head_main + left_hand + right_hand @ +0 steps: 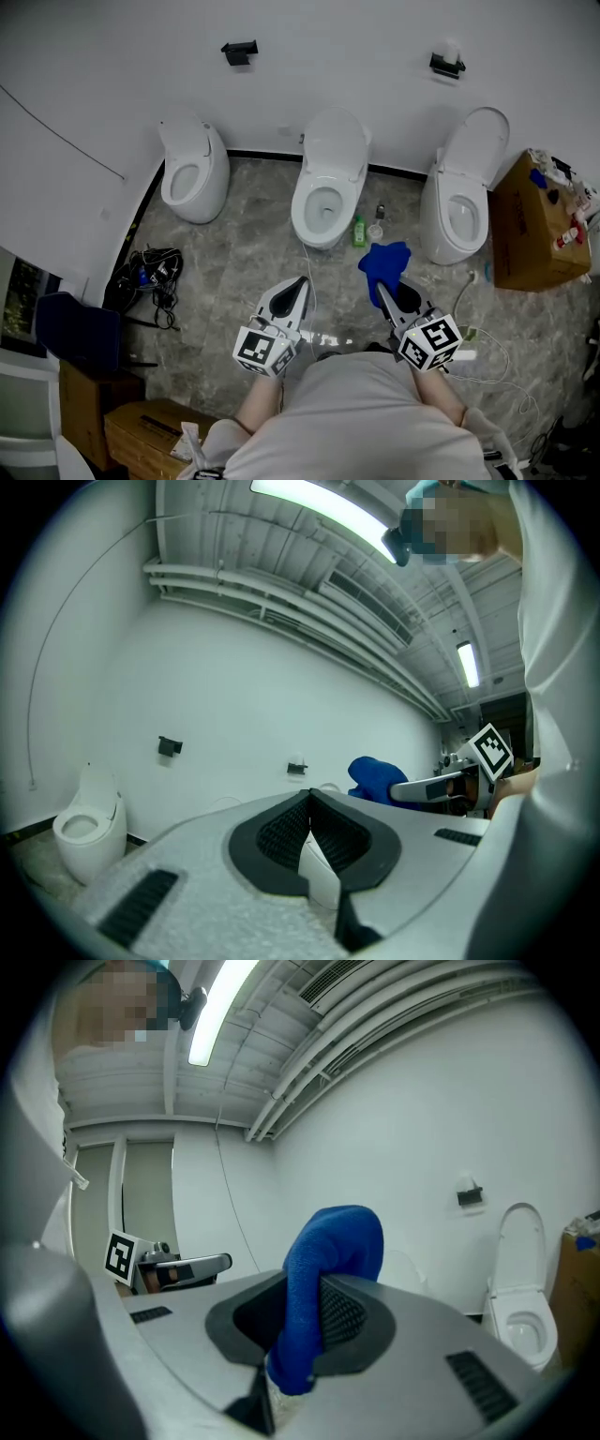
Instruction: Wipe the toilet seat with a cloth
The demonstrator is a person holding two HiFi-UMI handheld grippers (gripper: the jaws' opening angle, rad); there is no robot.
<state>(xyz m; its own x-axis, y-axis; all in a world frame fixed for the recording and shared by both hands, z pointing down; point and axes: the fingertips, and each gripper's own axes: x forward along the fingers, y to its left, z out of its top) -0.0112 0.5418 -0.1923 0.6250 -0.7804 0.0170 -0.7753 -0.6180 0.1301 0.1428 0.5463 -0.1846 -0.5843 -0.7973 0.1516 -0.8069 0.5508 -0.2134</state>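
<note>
Three white toilets stand along the far wall: a left toilet (194, 172), a middle toilet (327, 184) with its lid up, and a right toilet (463, 195) with its lid up. My right gripper (382, 292) is shut on a blue cloth (385, 262), which hangs off its tips above the floor in front of the middle and right toilets. In the right gripper view the cloth (323, 1279) is pinched between the jaws. My left gripper (300, 284) is shut with nothing in it, level with the right one. Both point up at the wall.
A green bottle (359, 231) and a small clear bottle (377, 225) stand on the floor between the middle and right toilets. A cardboard box (532, 230) of supplies sits at far right. Tangled cables (150, 277) lie at left. White cables (487, 347) run along the floor at right.
</note>
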